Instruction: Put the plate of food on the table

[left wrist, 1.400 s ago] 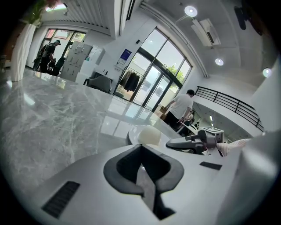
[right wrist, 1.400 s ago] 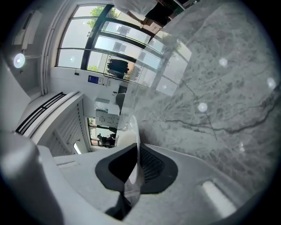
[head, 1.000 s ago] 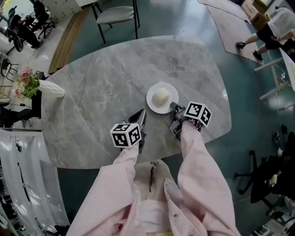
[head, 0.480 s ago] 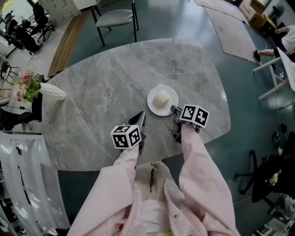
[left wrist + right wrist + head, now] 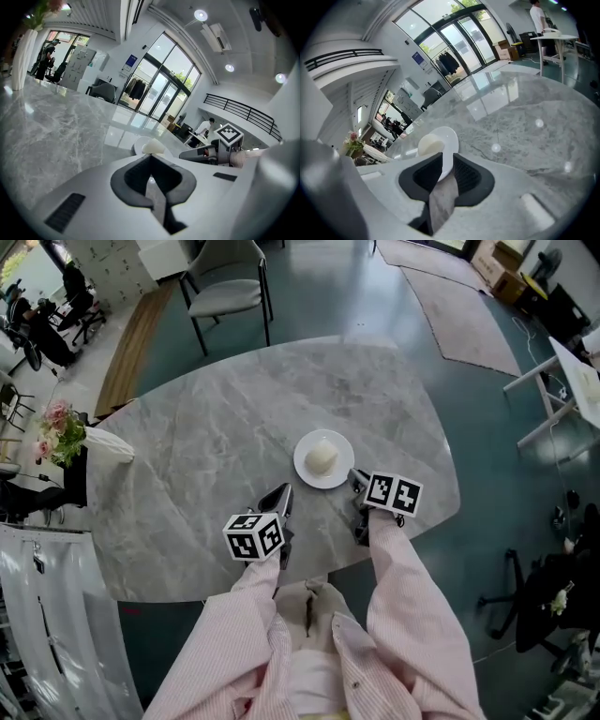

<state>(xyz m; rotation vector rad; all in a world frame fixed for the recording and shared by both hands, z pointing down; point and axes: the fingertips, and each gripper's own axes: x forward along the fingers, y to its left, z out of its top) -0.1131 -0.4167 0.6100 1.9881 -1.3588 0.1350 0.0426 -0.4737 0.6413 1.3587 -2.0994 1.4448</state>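
A white plate (image 5: 339,443) carrying a pale round bun (image 5: 322,458) is over the grey marble table (image 5: 216,437), right of its middle. My right gripper (image 5: 355,478) is shut on the plate's near rim. In the right gripper view the plate (image 5: 449,137) edge runs between the dark pads (image 5: 423,173) of the right gripper (image 5: 447,160), with the bun (image 5: 430,144) just beyond. My left gripper (image 5: 282,495) hovers left of the plate, shut and empty. The left gripper (image 5: 150,159) view shows the bun (image 5: 153,147) ahead. I cannot tell whether the plate rests on the table.
A white vase with pink flowers (image 5: 94,442) lies at the table's left edge. A grey chair (image 5: 225,282) stands beyond the far side. A white desk (image 5: 567,376) and a rug (image 5: 459,296) are to the right. The table's near edge runs just under my grippers.
The head view has shifted, so the table sits lower in the frame. The plate and both grippers keep about the same relation to each other.
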